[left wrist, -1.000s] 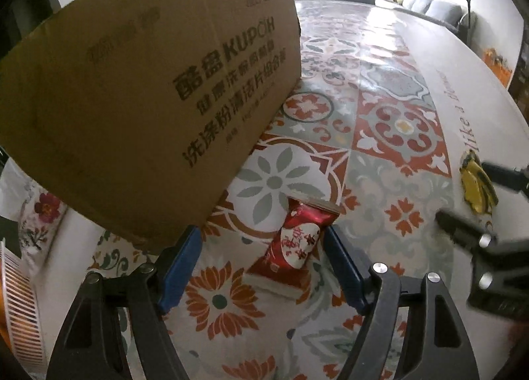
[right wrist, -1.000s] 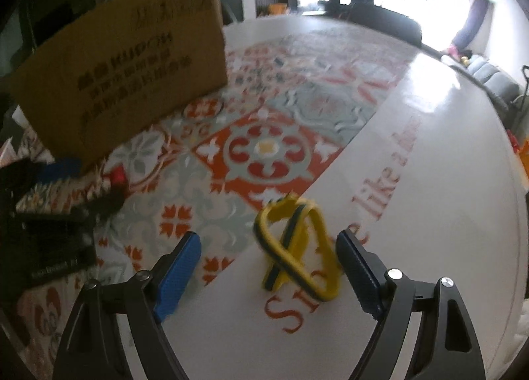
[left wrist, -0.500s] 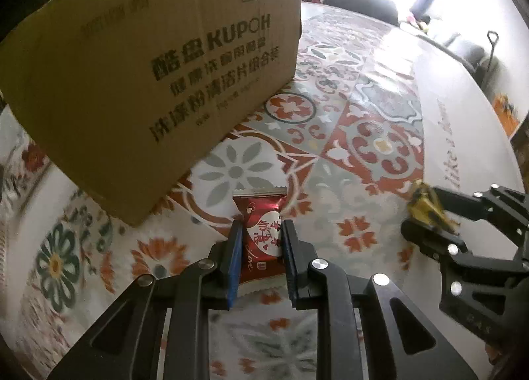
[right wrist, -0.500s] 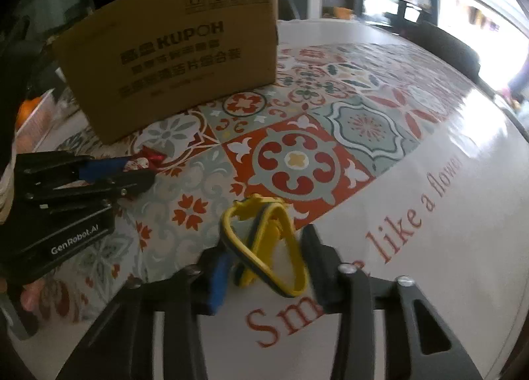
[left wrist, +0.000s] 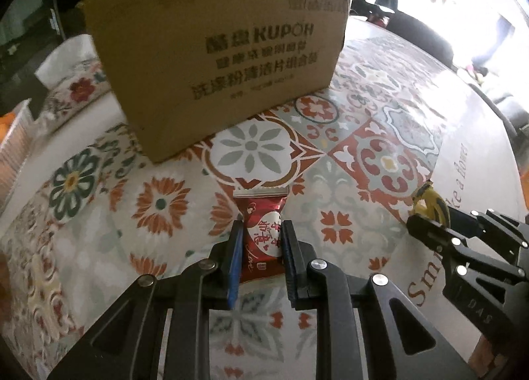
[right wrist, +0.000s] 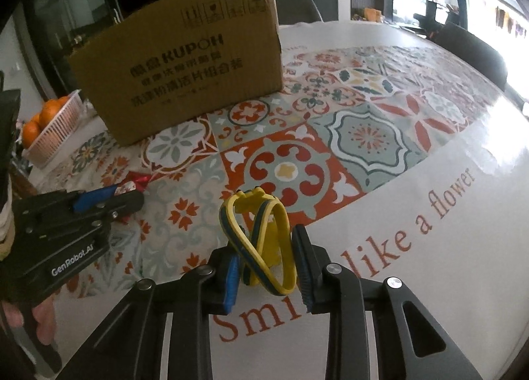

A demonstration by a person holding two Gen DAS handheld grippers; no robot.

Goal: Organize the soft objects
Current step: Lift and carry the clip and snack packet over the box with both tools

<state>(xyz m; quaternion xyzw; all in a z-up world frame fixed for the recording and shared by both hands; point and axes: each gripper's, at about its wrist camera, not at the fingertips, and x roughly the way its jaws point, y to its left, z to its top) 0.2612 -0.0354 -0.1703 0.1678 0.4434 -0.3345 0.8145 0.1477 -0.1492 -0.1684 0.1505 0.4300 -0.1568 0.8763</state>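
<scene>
From the left wrist, the left gripper [left wrist: 261,241] has its jaws pinching the red foil candy packet [left wrist: 263,228] at 6 o'clock, below the brown cardboard box [left wrist: 218,56]; light, crinkly, probably slippery, best held mid-body. From the right wrist, the right gripper [right wrist: 266,259] has its jaws pinching the yellow-and-blue looped rubbery band [right wrist: 261,234] at 6 o'clock above the patterned tabletop [right wrist: 363,135]; it looks soft and springy.

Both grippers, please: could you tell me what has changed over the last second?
The left gripper closed its jaws on the red foil snack packet; the right gripper closed on the yellow-and-blue rubbery loop. Both were open around them a second ago. The brown cardboard box stays put on the patterned tablecloth.
</scene>
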